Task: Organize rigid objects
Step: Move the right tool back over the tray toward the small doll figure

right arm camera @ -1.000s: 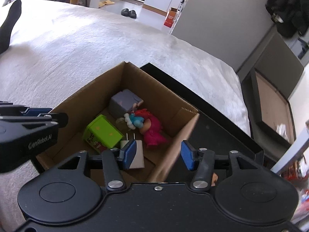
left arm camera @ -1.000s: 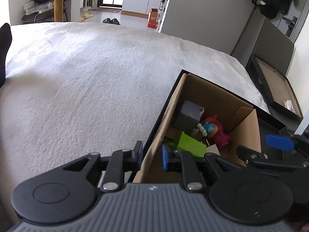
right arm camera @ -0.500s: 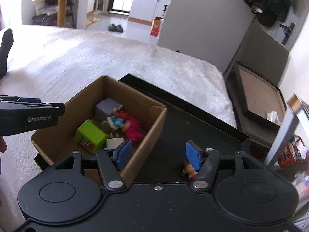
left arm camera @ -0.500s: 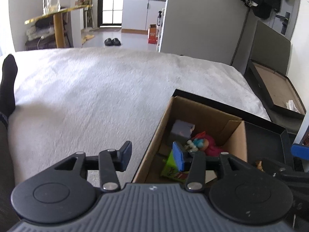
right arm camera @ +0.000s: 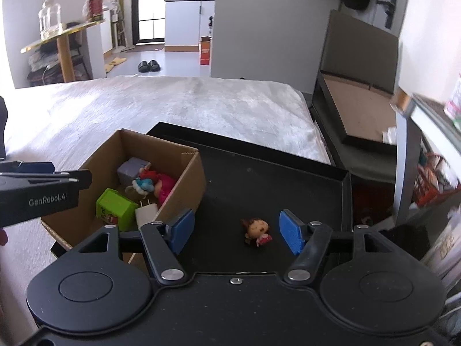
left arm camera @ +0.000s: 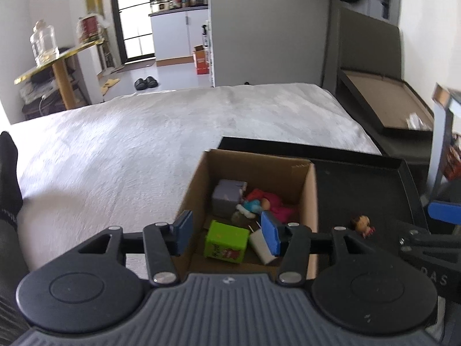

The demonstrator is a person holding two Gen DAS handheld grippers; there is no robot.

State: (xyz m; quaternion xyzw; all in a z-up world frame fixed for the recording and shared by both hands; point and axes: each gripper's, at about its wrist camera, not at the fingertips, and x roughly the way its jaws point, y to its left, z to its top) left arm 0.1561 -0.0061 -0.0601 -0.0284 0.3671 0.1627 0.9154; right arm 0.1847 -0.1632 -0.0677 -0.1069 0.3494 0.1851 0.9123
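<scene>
A cardboard box (left arm camera: 253, 161) stands at the left end of a black tray (right arm camera: 259, 178) on the bed. In it lie a green cube (left arm camera: 226, 242), a grey cube (left arm camera: 227, 194), a pink doll with blue hair (left arm camera: 265, 204) and a white plug (left arm camera: 259, 243). A small brown-haired doll (right arm camera: 256, 230) lies on the tray, right of the box. My left gripper (left arm camera: 227, 235) hangs above the box's near left corner, jaws opening, gripping nothing. My right gripper (right arm camera: 236, 232) hovers over the tray, jaws opening, the small doll showing below between them, untouched.
The white bed cover (left arm camera: 173, 132) spreads to the left and behind the tray. A black-socked foot (left arm camera: 8, 173) rests at the far left. An open dark case (left arm camera: 386, 101) lies beyond the bed's right edge. A side table (right arm camera: 60, 34) stands at the back left.
Both grippers have drawn back and up from the box walls that they straddled and have rolled level. Both pairs of jaws stand wider. The small doll on the tray has come into view.
</scene>
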